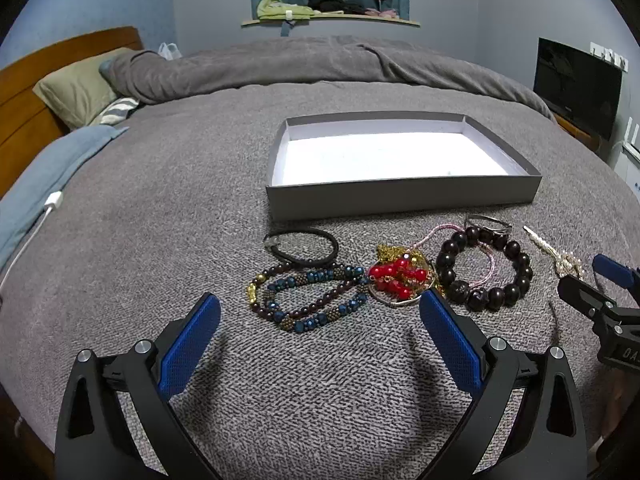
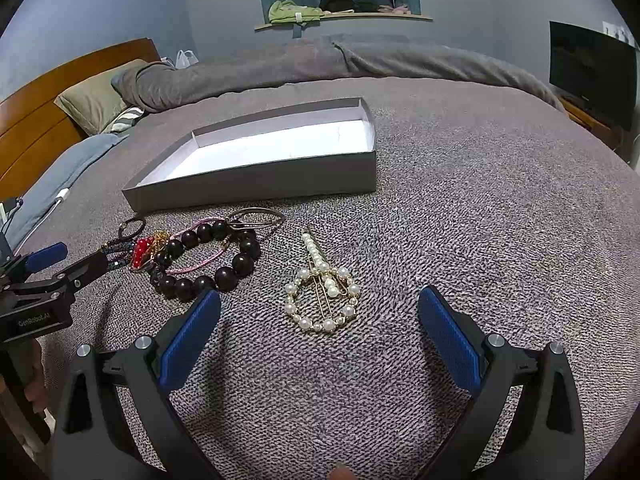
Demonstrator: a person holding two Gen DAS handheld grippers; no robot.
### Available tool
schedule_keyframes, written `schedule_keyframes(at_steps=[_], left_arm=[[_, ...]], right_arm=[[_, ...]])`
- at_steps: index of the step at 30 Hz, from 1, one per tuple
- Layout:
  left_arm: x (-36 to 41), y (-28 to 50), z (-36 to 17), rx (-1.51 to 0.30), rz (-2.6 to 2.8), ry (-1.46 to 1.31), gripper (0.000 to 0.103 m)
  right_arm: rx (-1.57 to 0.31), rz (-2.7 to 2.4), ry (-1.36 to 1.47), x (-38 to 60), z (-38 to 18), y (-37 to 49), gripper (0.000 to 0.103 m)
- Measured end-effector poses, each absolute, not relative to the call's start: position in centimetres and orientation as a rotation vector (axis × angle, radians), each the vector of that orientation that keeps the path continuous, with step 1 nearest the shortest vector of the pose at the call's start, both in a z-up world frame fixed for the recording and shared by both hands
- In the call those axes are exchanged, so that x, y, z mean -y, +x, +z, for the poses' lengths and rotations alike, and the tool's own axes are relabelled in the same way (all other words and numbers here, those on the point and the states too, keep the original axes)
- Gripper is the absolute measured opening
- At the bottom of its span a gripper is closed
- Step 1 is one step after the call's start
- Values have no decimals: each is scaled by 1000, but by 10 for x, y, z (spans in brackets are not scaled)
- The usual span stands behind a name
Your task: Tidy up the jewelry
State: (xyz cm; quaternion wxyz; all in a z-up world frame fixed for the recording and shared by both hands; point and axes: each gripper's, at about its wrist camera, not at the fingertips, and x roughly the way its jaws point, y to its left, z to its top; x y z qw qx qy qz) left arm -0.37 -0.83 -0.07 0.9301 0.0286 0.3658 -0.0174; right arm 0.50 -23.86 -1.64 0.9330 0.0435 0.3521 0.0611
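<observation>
Grey knitted bedding (image 1: 160, 240) is carrying everything. Low in each frame, the left gripper (image 1: 320, 312) and right gripper (image 2: 320, 308) are hovering with blue pads spread wide, gripping nothing. Just above the left's fingertips, mid-frame, beaded bracelets (image 1: 308, 296) are lying; a pearl hair clip (image 2: 320, 300) is lying between the right's. Higher up, the grey box (image 1: 400, 196) is sitting open. Beyond, pillows (image 1: 76, 88) and headboard (image 1: 24, 80) are filling the upper left.
</observation>
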Motion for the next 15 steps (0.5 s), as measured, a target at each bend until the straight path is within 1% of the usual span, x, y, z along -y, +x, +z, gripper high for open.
schedule_keyframes(at_steps=[15], left_arm=[[7,-3,-1,-753,-35,60,99]], right_arm=[[-726,124,83,236,-18,6,98]])
